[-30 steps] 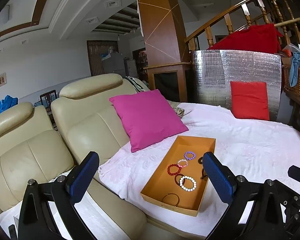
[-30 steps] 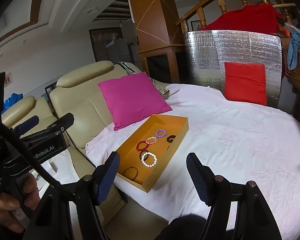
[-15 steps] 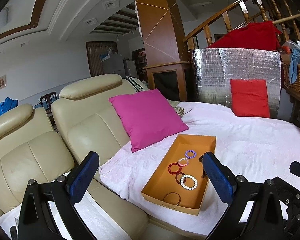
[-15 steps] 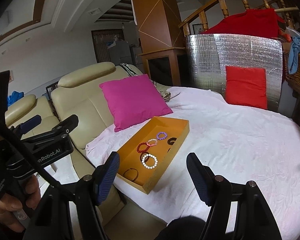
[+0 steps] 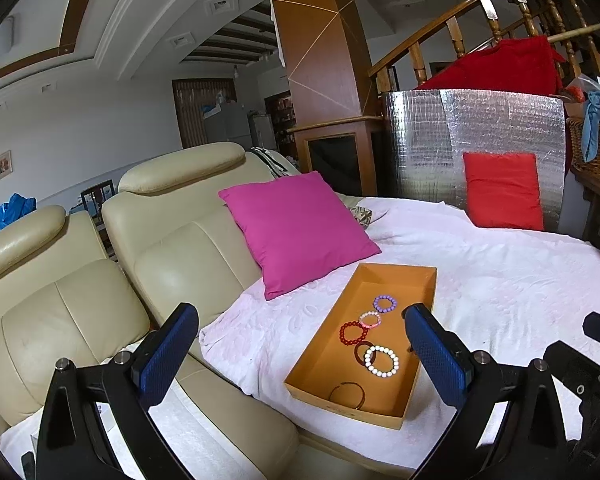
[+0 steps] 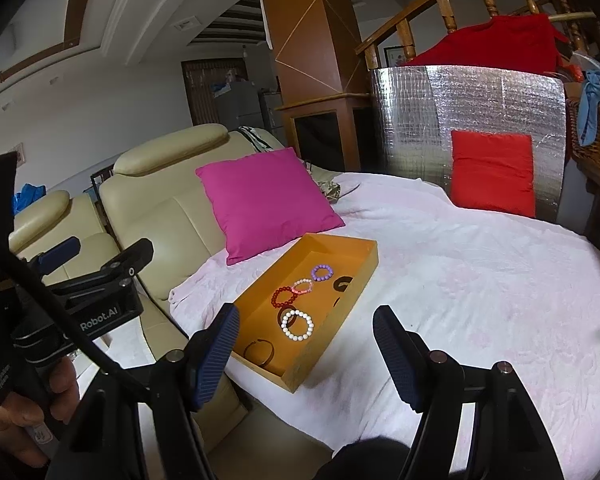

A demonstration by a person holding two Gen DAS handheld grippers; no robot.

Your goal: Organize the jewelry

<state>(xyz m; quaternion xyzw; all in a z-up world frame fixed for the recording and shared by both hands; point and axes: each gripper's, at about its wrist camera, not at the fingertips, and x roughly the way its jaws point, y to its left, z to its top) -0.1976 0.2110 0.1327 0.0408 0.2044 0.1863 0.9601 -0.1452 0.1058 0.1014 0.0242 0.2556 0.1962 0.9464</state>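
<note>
Ahead of my claws and to their left, a pink cushion (image 5: pixel 296 228) leans on a cream sofa (image 5: pixel 172 248). Farther ahead right, a red cushion (image 5: pixel 502 190) rests against a silver foil panel (image 5: pixel 428 144).

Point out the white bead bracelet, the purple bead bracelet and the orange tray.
white bead bracelet (image 5: pixel 381 361): left wrist view, on the beads of its left arc.
purple bead bracelet (image 6: pixel 323 273): right wrist view, on the ring's near beads.
orange tray (image 6: pixel 332 246): right wrist view, on its bare floor near the far wall.
</note>
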